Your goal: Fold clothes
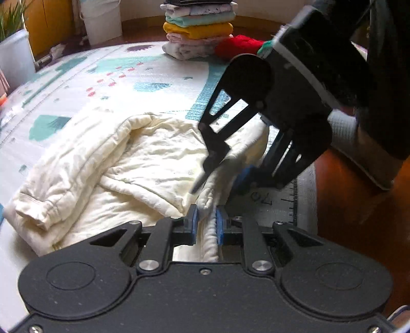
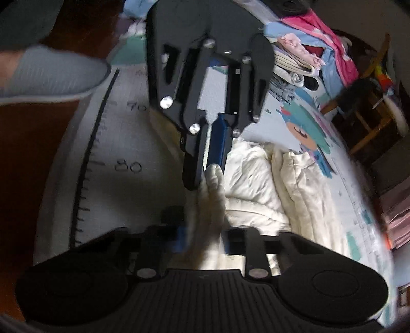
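Note:
A cream quilted garment (image 1: 143, 153) lies crumpled on a patterned play mat (image 1: 102, 76), one cuffed sleeve folded over at the left. My left gripper (image 1: 207, 212) is shut on a raised ridge of its near edge, the blue pads (image 1: 193, 222) pressing from both sides. My right gripper (image 1: 217, 181) comes in from the upper right and pinches the same ridge just beyond. In the right wrist view my right gripper (image 2: 203, 238) holds the cream garment (image 2: 256, 184) between its blurred fingers, and the left gripper (image 2: 207, 174) grips the fold a little farther on.
A stack of folded clothes (image 1: 200, 30) and a red item (image 1: 238, 44) sit at the mat's far edge. An unfolded pile (image 2: 307, 51) lies at the back right. A person's socked foot (image 2: 51, 74) rests beside the mat's ruler-marked border (image 2: 87, 166). A white bin (image 1: 102, 20) stands beyond.

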Demonstrator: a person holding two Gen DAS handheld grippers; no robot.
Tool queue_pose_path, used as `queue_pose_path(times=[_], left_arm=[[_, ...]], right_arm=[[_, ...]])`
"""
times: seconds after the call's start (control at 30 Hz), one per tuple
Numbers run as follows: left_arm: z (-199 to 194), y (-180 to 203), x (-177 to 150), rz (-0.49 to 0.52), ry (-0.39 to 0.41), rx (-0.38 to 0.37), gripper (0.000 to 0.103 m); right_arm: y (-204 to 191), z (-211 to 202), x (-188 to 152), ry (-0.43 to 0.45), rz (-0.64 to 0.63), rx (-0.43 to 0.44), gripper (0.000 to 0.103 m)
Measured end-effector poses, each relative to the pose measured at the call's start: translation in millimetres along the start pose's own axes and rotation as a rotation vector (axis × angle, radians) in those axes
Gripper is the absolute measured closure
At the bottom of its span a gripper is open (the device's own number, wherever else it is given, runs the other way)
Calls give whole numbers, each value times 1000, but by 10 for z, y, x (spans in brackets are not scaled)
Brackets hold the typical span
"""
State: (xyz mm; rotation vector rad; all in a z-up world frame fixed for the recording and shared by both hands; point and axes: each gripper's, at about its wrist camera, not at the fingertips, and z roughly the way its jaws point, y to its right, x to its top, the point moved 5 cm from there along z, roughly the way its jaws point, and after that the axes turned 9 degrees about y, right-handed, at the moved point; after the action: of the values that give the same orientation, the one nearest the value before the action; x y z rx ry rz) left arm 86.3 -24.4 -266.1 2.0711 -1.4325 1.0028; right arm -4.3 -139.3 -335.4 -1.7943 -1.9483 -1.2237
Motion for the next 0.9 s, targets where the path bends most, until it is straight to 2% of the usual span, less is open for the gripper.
queue_pose_path(times=[0.03, 0.07, 0.1, 0.17, 0.27, 0.33, 0.37, 0.43, 0.47, 0.6, 0.67, 0.73, 0.83, 0.9], left_arm=[[-15, 33, 6, 28, 4, 25, 79], [-34, 83, 2, 64, 11, 52, 53], [-65, 199, -34, 132, 25, 88, 36], [-114, 426, -108, 277, 48, 158, 35], [32, 660, -288, 602, 3, 225, 35], [130, 714, -381, 745, -8, 262, 37], [142, 719, -372, 781, 4, 264, 40], [164, 726, -354, 848, 27, 270, 53], [160, 712, -345, 865, 26, 271, 64], [7, 666, -312, 841, 1, 202, 78], [-130, 742, -293, 810, -16, 138, 80], [-205, 803, -241, 683, -27, 37, 80], [-348, 824, -144, 497, -30, -96, 81], [-434, 767, -60, 404, -25, -144, 81]], right_arm=[[18, -16, -1, -3, 15, 13, 82], [37, -31, -1, -5, 30, 27, 83], [83, -42, -3, -5, 73, 51, 83], [175, -50, -30, -5, 154, 95, 84], [333, -72, -59, 9, 291, 166, 84], [414, -95, -72, 21, 334, 215, 84], [454, -104, -79, 24, 353, 236, 84], [525, -100, -78, 26, 385, 250, 84], [559, -101, -86, 26, 414, 270, 84], [566, -134, -93, 27, 502, 335, 83], [544, -147, -62, 31, 532, 361, 83], [467, -155, 9, 23, 540, 429, 83], [294, -232, 100, -6, 528, 590, 83], [293, -314, 152, -5, 514, 610, 83]])
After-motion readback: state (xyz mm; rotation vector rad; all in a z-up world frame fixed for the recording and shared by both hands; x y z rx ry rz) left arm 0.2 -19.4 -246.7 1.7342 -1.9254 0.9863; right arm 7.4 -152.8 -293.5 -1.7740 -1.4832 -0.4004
